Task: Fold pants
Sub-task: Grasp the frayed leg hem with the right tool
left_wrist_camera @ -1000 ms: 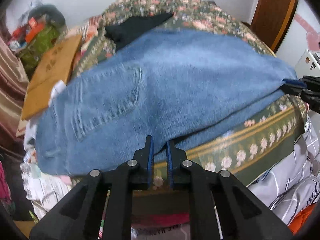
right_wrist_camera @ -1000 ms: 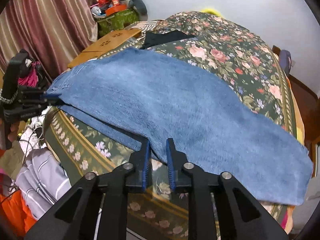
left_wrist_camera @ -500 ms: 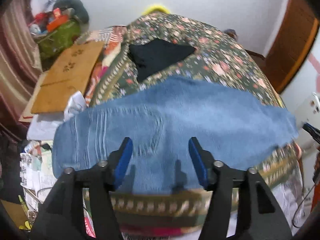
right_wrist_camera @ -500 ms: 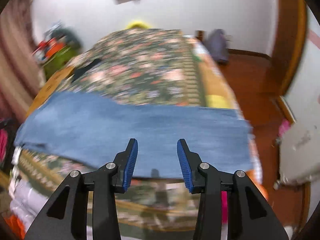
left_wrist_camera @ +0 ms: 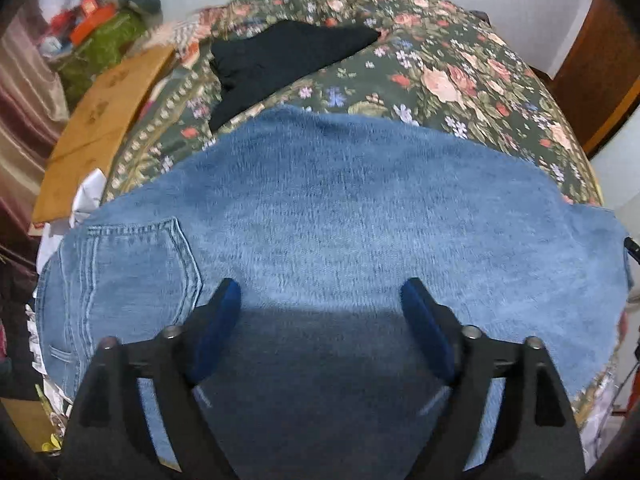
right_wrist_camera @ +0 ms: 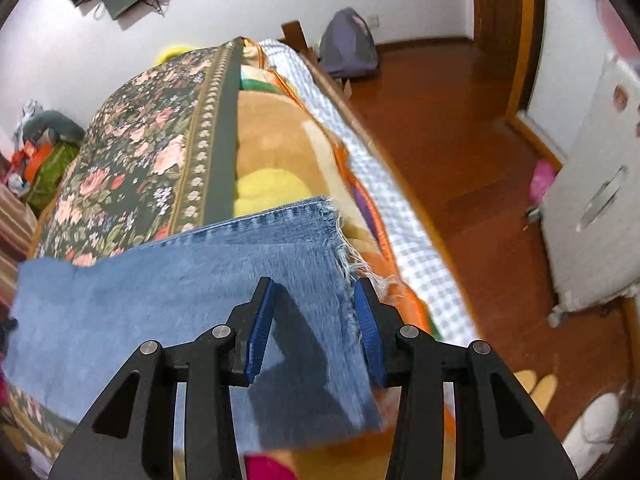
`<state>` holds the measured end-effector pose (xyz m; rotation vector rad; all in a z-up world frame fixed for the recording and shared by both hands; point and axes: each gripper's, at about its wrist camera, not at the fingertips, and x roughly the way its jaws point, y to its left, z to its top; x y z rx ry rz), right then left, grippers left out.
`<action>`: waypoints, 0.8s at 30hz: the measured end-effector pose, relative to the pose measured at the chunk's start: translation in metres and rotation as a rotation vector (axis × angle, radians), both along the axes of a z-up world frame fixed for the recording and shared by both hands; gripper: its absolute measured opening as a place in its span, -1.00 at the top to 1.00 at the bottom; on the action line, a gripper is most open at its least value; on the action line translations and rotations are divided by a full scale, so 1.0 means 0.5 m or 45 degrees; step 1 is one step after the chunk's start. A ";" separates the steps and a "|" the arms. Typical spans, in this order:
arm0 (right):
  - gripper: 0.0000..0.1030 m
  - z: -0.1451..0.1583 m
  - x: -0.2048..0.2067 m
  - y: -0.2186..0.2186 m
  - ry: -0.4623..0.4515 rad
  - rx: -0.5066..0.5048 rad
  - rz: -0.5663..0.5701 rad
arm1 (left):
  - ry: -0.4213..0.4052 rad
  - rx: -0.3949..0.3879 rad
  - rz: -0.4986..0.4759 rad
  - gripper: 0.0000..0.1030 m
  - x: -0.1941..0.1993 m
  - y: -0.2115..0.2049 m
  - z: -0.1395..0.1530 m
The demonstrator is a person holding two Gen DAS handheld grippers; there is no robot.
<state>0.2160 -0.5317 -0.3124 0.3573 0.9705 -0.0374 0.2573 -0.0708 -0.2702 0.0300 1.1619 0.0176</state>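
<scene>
Jeans: blue denim jeans (left_wrist_camera: pixel 360 216) lie flat across the floral bedspread (left_wrist_camera: pixel 460 68), back pocket (left_wrist_camera: pixel 132 264) at 9 o'clock, likely halved lengthwise already so both legs stack.
Hem: frayed hem (right_wrist_camera: pixel 340 248) sits at the bed's side edge, over the orange blanket (right_wrist_camera: pixel 276 140).
Left tongs: left tongs (left_wrist_camera: pixel 320 300) have just been opening and stand spread wide above the denim's middle, pinching nothing, probably freed to re-grip.
Right tongs: right tongs (right_wrist_camera: pixel 314 300) are partly spread, straddling the hem corner; pads do not press cloth.
Next: I judge the hem end gets carried toward the waistband.
Clutter: black garment (left_wrist_camera: pixel 280 56) at 12 o'clock, clear of the fold.
</scene>
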 end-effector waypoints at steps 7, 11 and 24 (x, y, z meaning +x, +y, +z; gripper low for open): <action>0.79 -0.013 0.004 0.002 -0.051 0.013 0.025 | 0.015 -0.037 0.030 -0.72 -0.002 0.006 -0.004; 0.89 0.012 -0.016 0.002 -0.104 -0.060 0.022 | -0.001 -0.012 0.040 -0.73 -0.006 0.001 -0.003; 0.96 -0.015 0.076 0.019 -0.032 -0.328 0.027 | -0.040 0.020 -0.012 -0.73 -0.020 -0.004 -0.001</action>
